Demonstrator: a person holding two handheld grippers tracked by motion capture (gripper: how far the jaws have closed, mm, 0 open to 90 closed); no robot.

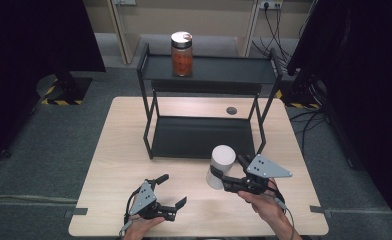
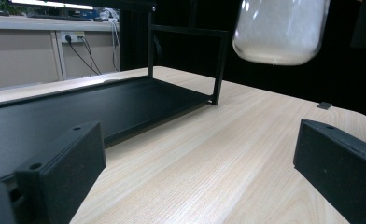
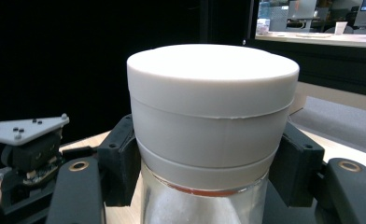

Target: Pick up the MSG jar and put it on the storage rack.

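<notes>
White-lidded jar [image 1: 220, 166] clamped in right claw [image 1: 223, 181], lifted off tabletop [image 1: 114, 165] | left claw [image 1: 170, 191] apart, idle | red jar [image 1: 181, 54] on shelf [image 1: 224, 69] top; placement likely pending.

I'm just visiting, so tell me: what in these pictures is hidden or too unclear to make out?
- White-lidded jar: its lower body is cut off by the bottom edge of the right gripper view, between the right gripper jaws.
- Same jar in the left gripper view: its top is cut off by the upper edge.
- Jar on the shelf: too small in the high view to identify its reddish contents.
- Left gripper: open, holding nothing.
</notes>
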